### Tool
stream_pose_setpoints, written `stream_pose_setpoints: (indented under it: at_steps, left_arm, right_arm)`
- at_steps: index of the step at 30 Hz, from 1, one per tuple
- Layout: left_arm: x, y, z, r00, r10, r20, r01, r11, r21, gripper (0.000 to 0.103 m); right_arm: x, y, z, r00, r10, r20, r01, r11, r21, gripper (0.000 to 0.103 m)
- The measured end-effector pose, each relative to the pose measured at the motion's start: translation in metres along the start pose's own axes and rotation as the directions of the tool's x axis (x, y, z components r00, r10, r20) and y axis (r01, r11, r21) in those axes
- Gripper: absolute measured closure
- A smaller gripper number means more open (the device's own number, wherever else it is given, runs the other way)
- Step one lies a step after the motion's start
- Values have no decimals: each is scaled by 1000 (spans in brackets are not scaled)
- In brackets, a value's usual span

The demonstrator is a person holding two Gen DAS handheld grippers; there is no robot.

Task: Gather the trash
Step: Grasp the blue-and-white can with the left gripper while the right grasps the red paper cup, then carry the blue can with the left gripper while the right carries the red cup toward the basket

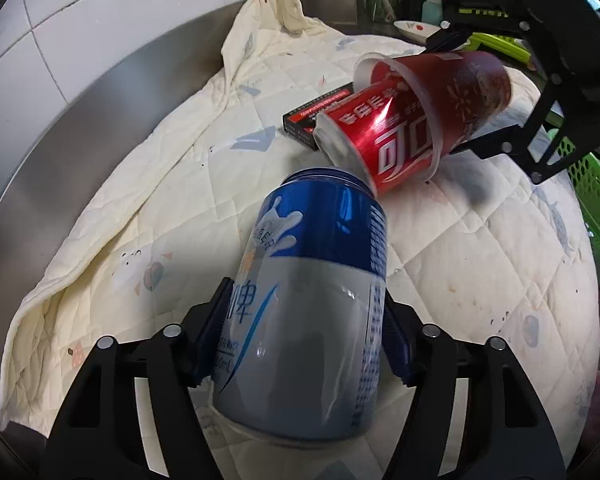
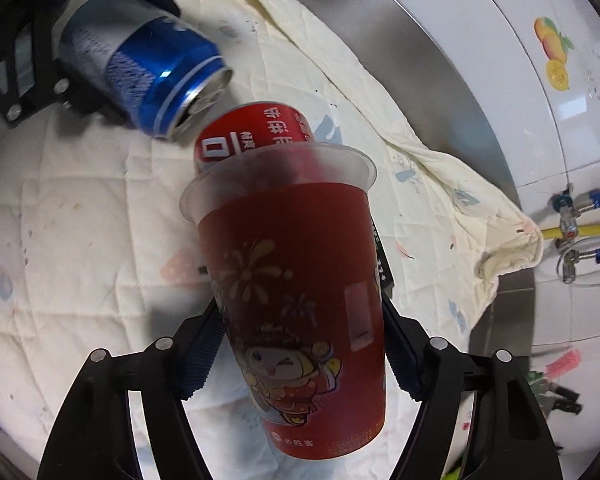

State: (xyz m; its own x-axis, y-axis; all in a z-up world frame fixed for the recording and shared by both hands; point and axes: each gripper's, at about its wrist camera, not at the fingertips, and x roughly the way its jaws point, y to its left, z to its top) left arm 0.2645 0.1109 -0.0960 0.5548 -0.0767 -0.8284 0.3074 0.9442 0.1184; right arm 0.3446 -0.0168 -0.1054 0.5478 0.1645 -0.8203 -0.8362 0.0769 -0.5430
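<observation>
Blue can [image 1: 312,304], red cup [image 2: 300,288] — both gripped

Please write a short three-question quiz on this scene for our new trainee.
1. True or false: the red can sits partly inside the red plastic cup.
2. Which gripper clamps the blue-and-white can? A left, B right.
3. Fill in: a small black box lies on the quilted ____.

Key: 1 true; 2 A, the left gripper, while the right gripper holds the cup; 3 cloth.
</observation>
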Motion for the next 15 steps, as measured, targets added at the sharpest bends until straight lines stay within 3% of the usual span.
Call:
stream_pose_setpoints:
  at_steps: [15]
  left_arm:
    - [-15, -5, -7, 999, 0, 41, 2, 999, -37, 43]
  right_arm:
    - [-53, 15, -8, 993, -34, -116, 27, 998, -58, 35]
